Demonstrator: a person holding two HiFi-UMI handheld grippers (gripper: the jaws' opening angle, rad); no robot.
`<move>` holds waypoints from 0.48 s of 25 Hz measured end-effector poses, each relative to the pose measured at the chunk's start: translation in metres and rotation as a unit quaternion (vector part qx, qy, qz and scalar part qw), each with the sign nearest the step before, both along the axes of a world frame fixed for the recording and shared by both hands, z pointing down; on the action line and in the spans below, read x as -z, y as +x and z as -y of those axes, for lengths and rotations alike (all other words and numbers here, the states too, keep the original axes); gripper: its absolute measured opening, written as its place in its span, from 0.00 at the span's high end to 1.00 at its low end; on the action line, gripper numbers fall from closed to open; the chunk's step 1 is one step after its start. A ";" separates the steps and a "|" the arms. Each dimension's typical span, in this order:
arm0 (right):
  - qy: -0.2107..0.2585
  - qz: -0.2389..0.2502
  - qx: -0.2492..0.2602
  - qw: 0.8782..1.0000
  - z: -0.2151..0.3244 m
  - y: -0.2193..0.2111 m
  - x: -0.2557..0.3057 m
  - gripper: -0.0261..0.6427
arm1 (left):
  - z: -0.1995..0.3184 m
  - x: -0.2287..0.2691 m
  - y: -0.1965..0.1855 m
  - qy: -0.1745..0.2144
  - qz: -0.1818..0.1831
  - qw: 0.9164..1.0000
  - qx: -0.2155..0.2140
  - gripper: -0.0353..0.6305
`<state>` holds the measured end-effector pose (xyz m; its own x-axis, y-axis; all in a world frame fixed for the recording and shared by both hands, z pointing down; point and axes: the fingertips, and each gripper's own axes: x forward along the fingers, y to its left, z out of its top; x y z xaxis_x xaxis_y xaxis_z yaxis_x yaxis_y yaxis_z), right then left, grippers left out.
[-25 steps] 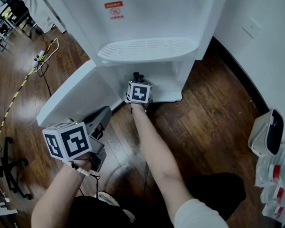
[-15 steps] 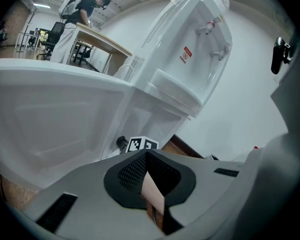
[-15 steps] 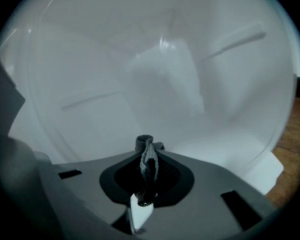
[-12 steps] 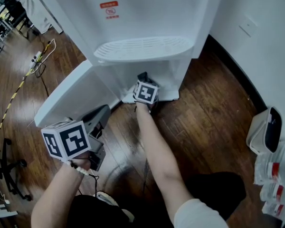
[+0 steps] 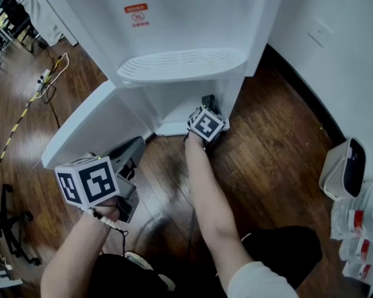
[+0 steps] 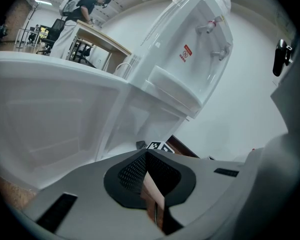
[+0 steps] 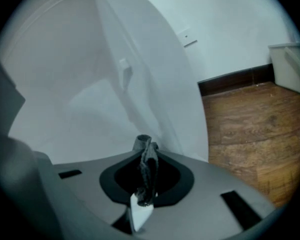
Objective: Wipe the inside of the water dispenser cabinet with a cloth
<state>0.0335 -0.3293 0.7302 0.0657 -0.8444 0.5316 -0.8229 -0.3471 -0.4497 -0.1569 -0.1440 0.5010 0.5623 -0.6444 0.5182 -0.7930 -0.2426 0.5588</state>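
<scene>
The white water dispenser (image 5: 174, 17) stands ahead with its lower cabinet (image 5: 183, 107) open and the cabinet door (image 5: 90, 129) swung out to the left. My right gripper (image 5: 208, 104) reaches into the cabinet's right side, close to the right wall (image 7: 140, 79). It is shut on a dark grey cloth (image 7: 147, 166), a pinched fold of which sticks up between the jaws. My left gripper (image 5: 127, 160) hangs low outside the door, jaws shut with nothing between them. In the left gripper view the dispenser (image 6: 190, 59) and open door (image 6: 50, 114) fill the frame.
A wooden floor (image 5: 280, 148) surrounds the dispenser, and a white wall with dark baseboard (image 5: 311, 110) runs along the right. A white bin (image 5: 345, 169) and bottle packs (image 5: 360, 241) sit at the right edge. Cables and a power strip (image 5: 46, 76) lie at the left, near an office chair base (image 5: 12, 234).
My right gripper has slid with the cloth from the cabinet's middle toward its right side. The left gripper has stayed put.
</scene>
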 end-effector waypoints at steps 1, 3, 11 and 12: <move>0.002 0.004 -0.009 1.000 -0.003 0.004 0.000 0.89 | 0.000 0.000 0.001 0.000 -0.001 1.000 0.000 0.97; 0.005 0.010 -0.018 1.000 -0.007 0.007 0.000 0.89 | 0.001 -0.002 0.003 -0.002 -0.002 1.000 -0.003 0.97; 0.001 0.030 0.026 0.999 -0.010 -0.025 -0.003 0.89 | 0.002 -0.002 0.003 -0.001 -0.004 1.000 -0.007 0.97; 0.001 0.032 0.043 0.999 -0.010 -0.038 -0.003 0.89 | 0.002 -0.001 0.002 0.000 -0.003 1.000 -0.007 0.97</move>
<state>-0.0043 -0.3193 0.7332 -0.0406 -0.8461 0.5315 -0.8191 -0.2764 -0.5026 -0.1551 -0.1459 0.5017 0.5740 -0.6363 0.5154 -0.7866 -0.2536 0.5630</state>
